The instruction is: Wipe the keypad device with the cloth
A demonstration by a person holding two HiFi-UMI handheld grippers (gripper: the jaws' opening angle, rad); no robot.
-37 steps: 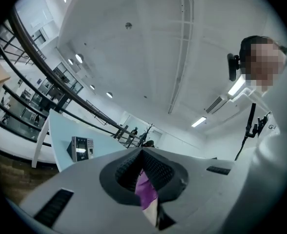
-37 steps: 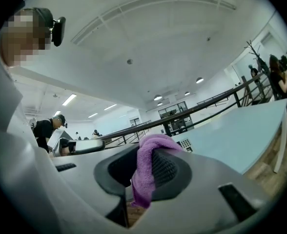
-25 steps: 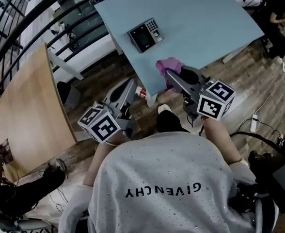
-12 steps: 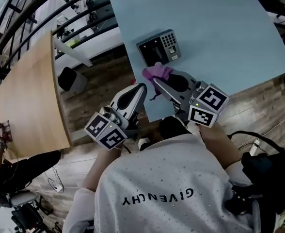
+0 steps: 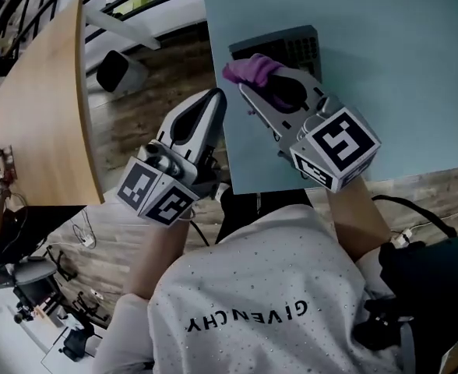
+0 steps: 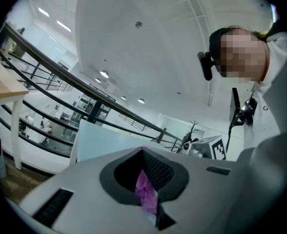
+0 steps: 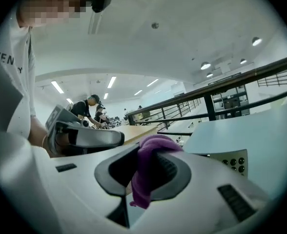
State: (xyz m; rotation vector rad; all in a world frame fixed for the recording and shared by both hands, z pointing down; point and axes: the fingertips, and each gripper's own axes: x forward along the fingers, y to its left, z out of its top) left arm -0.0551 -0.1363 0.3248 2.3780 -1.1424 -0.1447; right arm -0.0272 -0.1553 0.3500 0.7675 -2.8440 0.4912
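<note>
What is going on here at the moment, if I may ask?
A person holds a gripper in each hand. The right gripper is shut on a purple cloth and has it at the keypad on the table. The left gripper hangs beside the table's edge; purple shows between its jaws, but a grip is unclear.

Open office — black railing (image 7: 210,105), ceiling lights (image 7: 205,65), wooden desk (image 5: 42,107)

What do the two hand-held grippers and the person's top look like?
The left hand-held gripper and the right hand-held gripper both have light grey tapered jaws with dark padded cut-outs inside. Each carries a marker cube, white with black squares. The person wears a light speckled top with dark lettering.
</note>
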